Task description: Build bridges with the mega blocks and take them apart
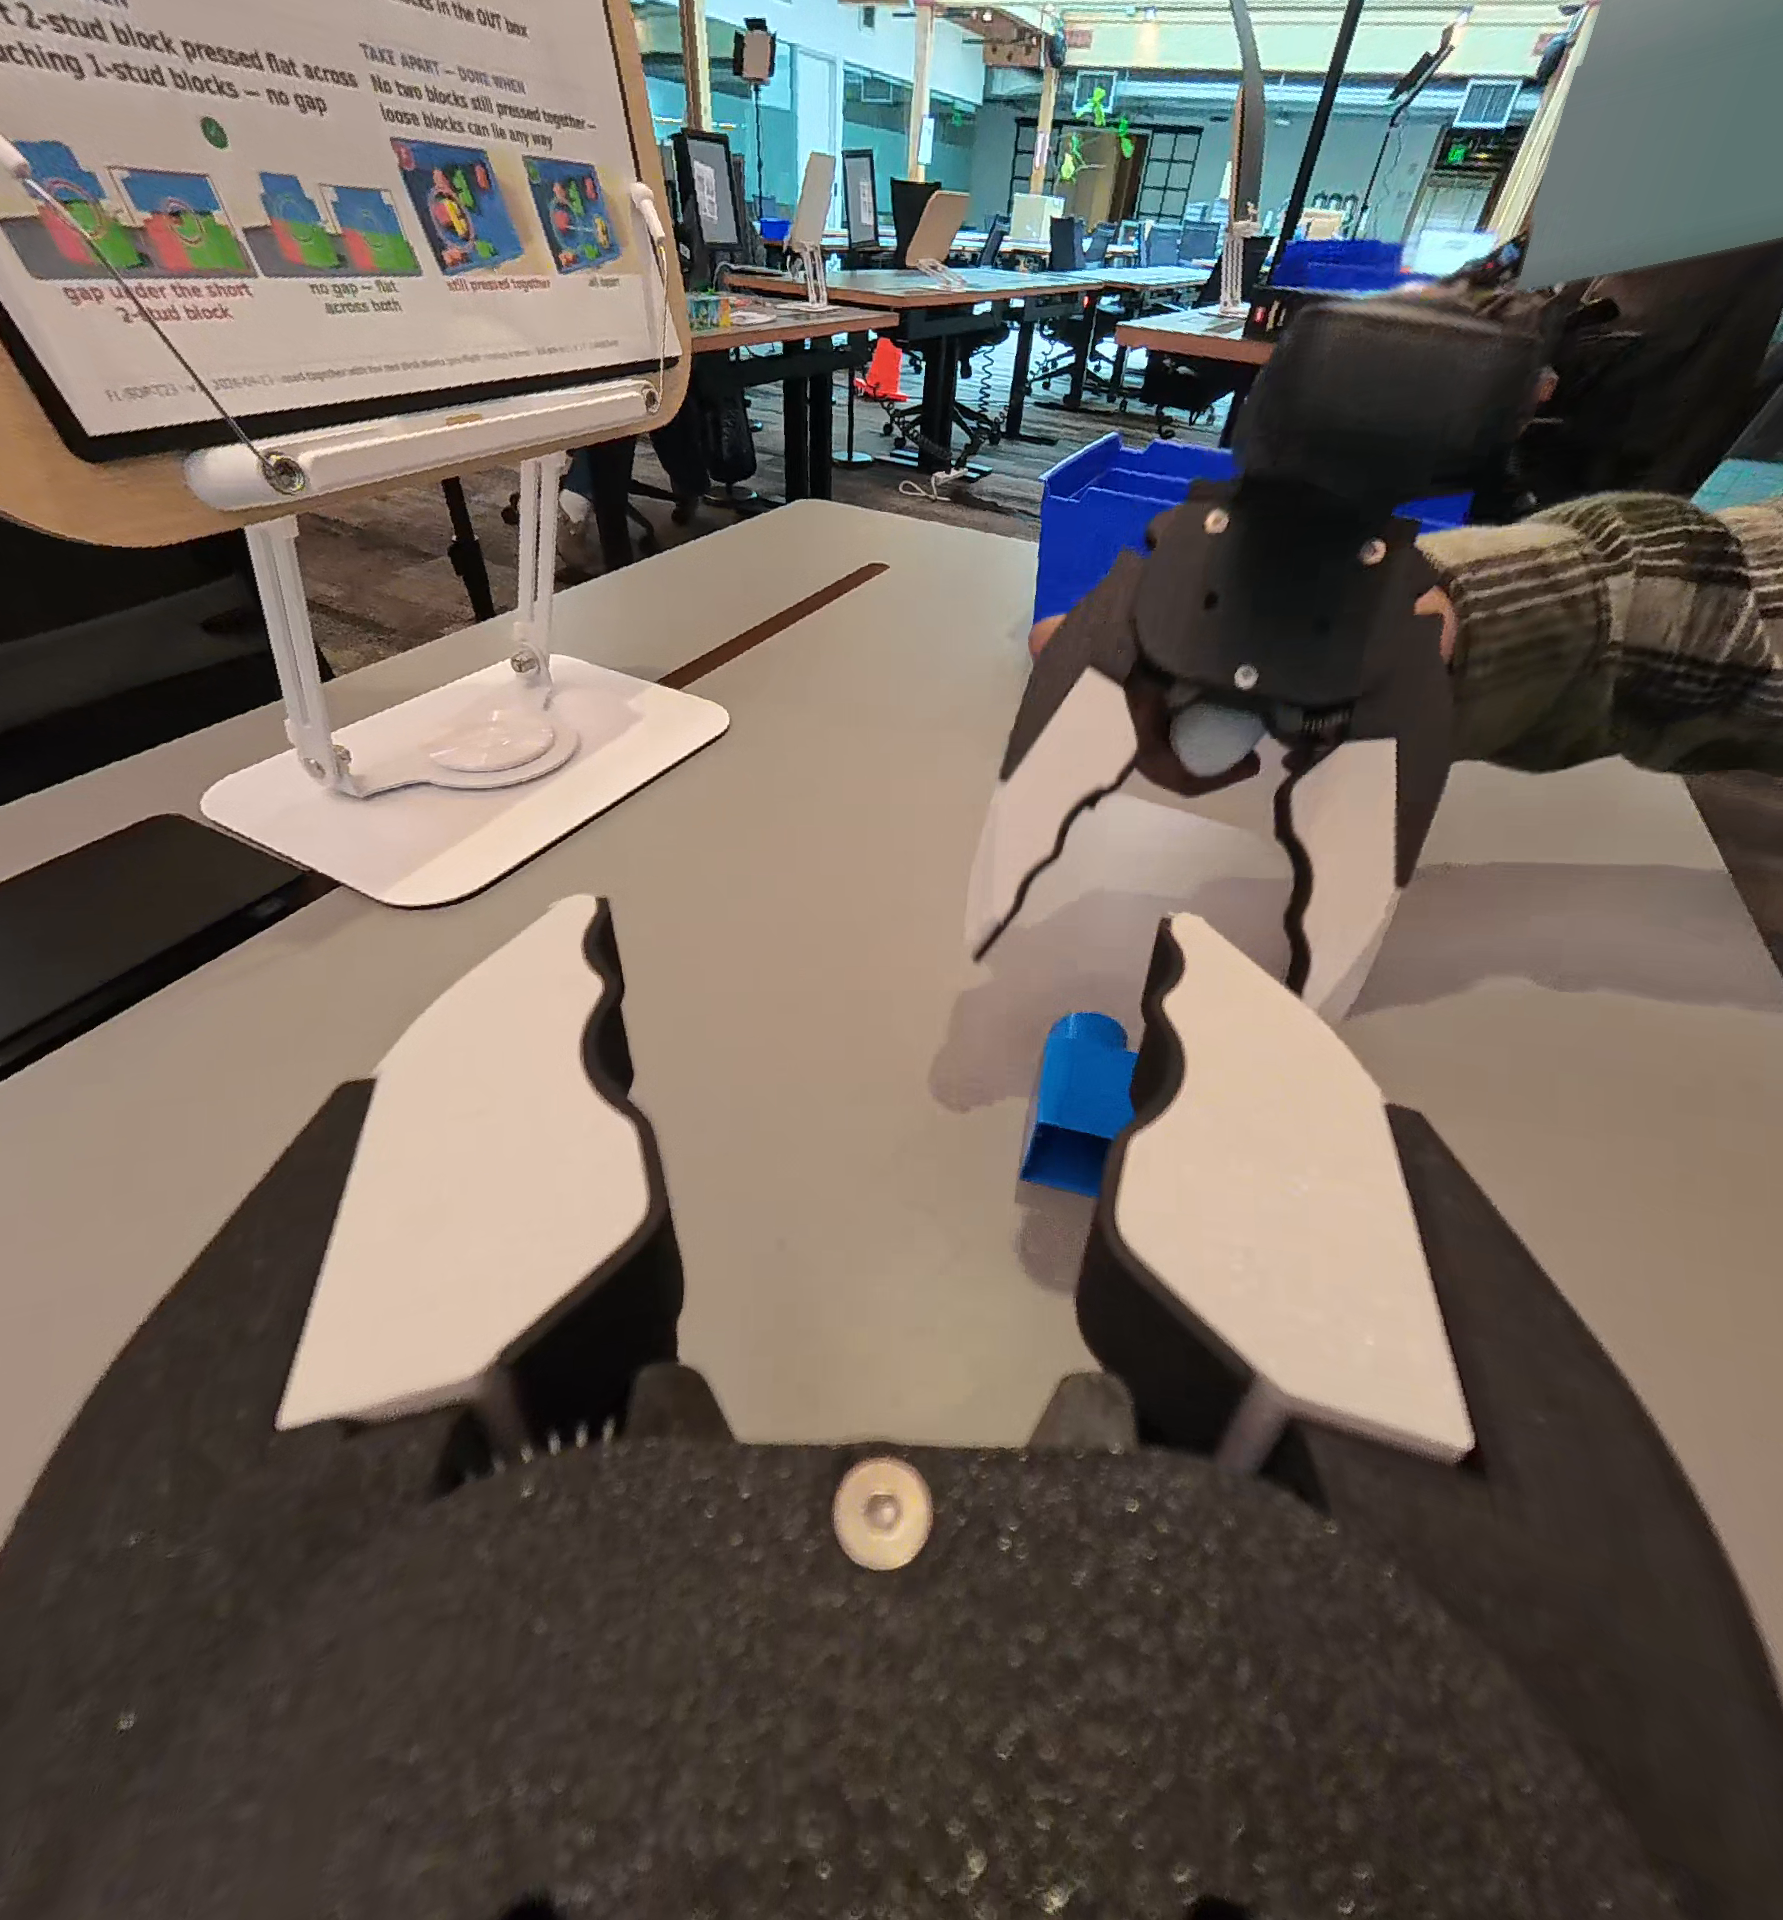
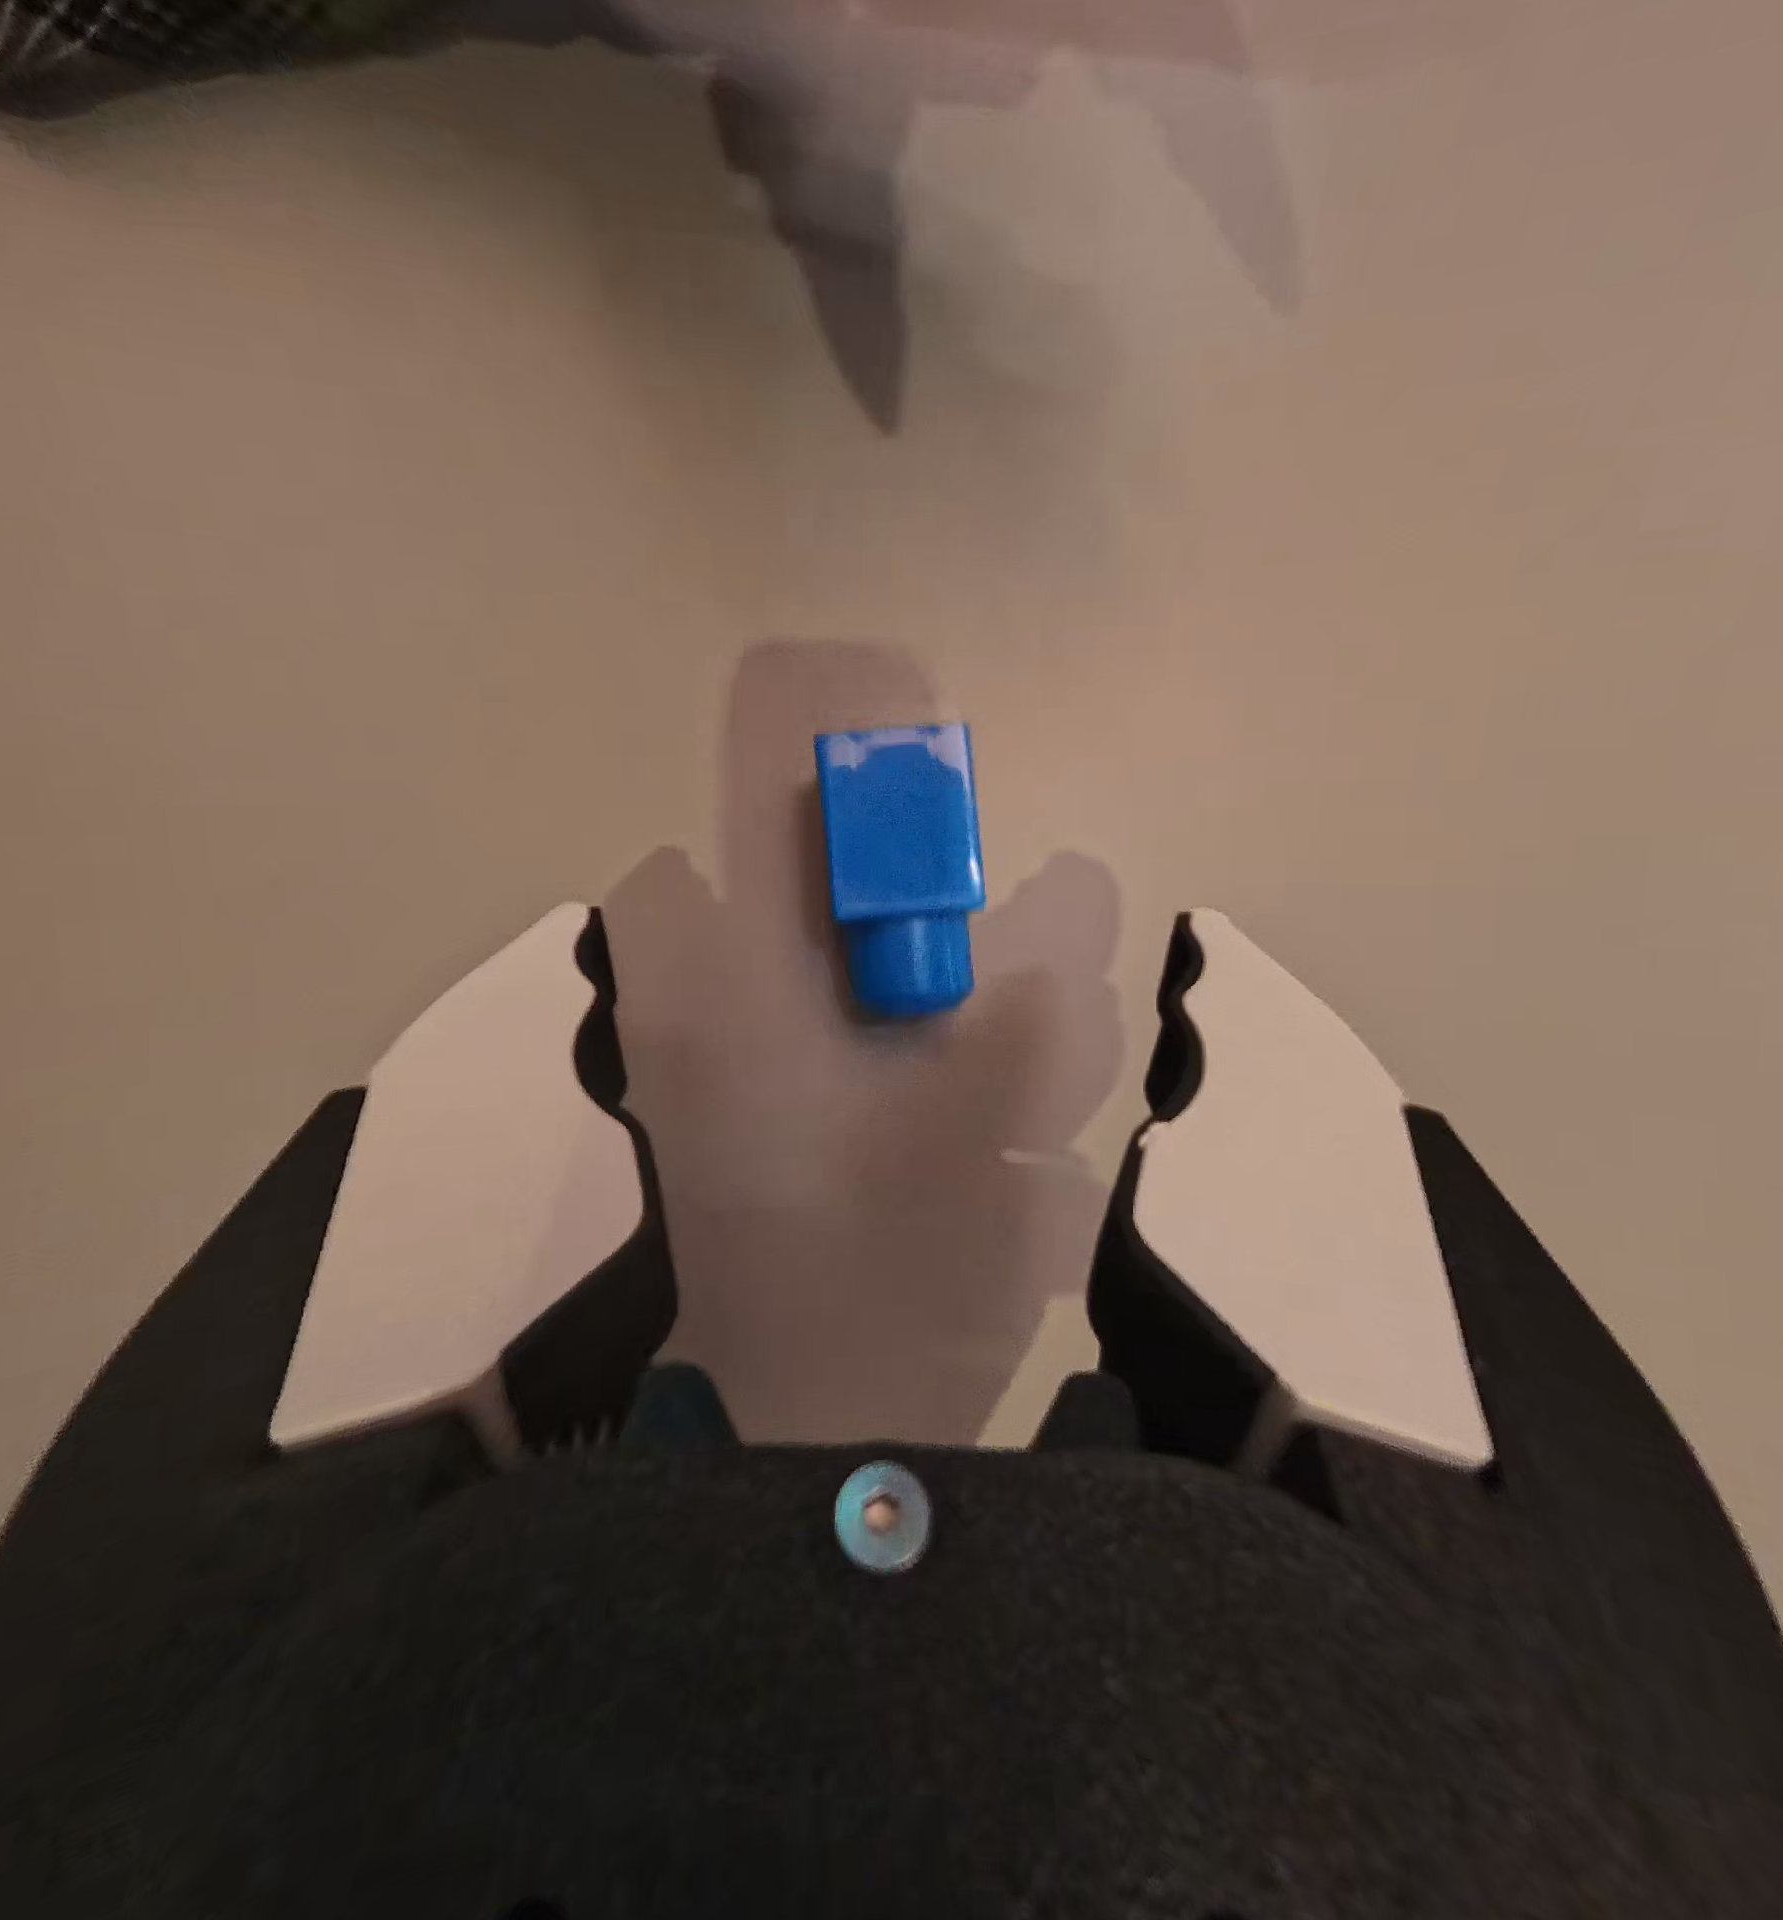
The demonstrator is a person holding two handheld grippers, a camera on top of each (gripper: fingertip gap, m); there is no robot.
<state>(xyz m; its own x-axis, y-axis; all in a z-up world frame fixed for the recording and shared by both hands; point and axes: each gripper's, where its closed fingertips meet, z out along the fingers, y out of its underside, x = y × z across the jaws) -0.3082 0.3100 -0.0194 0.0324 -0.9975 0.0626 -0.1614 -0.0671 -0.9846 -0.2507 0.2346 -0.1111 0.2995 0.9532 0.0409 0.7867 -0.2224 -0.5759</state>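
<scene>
Your one block (image 2: 902, 862) lay on its side on the tabletop (image 2: 347, 623): blue, glossy, one stud, its hollow base toward your left gripper (image 1: 882, 935). Its jaws stood wide and empty, the block just beside its right finger. Your right gripper (image 2: 887, 935) hung above, jaws wide, empty too.

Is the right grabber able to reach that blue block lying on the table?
Probably yes: the right gripper is open, and the blue block lies alone on the table just ahead, nothing between.

Black grippers, white fingers (image 1: 492, 1153), plaid sleeve (image 1: 1635, 634)
</scene>
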